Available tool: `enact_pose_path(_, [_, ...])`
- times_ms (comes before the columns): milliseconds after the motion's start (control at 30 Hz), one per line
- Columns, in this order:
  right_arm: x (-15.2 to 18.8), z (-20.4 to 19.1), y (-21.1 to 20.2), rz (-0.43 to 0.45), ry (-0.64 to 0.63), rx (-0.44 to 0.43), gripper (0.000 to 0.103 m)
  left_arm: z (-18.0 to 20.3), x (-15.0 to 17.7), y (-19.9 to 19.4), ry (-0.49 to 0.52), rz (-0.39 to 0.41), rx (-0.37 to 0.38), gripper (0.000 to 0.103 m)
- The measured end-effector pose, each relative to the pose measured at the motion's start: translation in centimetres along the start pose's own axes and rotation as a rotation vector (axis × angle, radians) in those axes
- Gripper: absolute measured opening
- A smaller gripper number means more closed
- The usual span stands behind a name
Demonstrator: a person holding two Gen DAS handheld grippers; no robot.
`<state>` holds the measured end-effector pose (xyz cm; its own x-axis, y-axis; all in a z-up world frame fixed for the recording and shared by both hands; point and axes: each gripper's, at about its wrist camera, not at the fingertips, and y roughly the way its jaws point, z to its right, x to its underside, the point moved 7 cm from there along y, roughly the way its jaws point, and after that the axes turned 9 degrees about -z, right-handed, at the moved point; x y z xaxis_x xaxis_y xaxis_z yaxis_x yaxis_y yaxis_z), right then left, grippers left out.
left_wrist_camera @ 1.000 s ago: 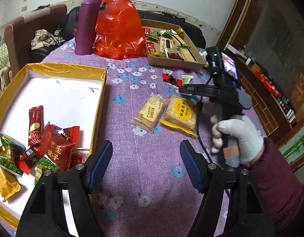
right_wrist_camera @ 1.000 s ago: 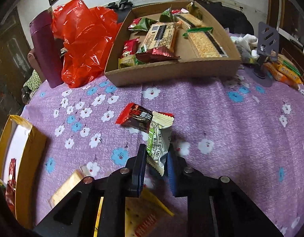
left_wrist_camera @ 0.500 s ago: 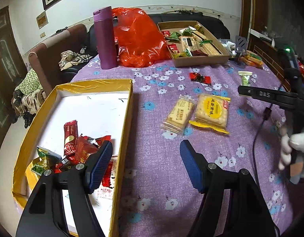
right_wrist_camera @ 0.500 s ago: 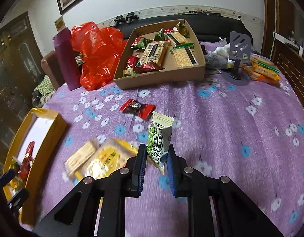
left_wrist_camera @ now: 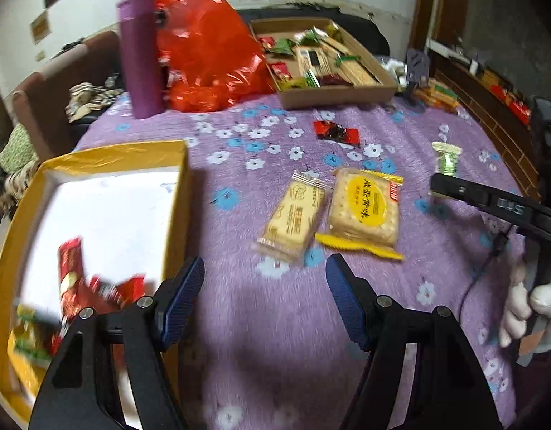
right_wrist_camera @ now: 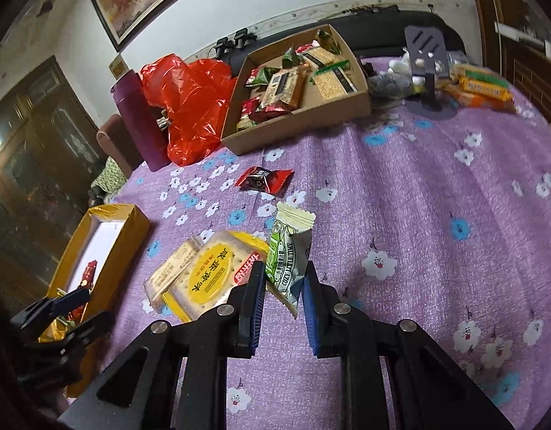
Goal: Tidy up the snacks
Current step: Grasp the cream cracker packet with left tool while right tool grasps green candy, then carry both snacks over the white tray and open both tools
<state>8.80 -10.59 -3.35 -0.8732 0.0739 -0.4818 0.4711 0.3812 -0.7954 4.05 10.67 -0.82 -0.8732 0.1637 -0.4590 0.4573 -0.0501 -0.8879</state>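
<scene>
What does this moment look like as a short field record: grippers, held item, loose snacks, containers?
left gripper: jaws open, nothing between them, above the purple cloth
right gripper: jaws shut on the green-and-white snack packet
loose on cloth: two cracker packs side by side, red candy
yellow box: red and green wrapped snacks at its near end
cardboard tray: mixed snacks, at the far side of the table
also there: purple bottle, red plastic bag
</scene>
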Motion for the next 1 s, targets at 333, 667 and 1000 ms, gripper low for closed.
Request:
enact_pose_path(333, [0.2,0.1,0.1,-0.009,0.009,-0.067,0.021,1.9,-3.5,5.5,0.138,-0.088,0.01,0.059])
enact_pose_path(667, [0.5,-0.4,0.5,-0.018,-0.001,-0.095,0.021,3.1,-3.7,6.6,0.143,-0.108,0.087,0.031])
enact_pose_path(1000, [0.9,-1.5,0.3,-0.004,-0.033,-0.106,0.021,1.9,-2.3,3.1,0.014,-0.024,0.161,0.031])
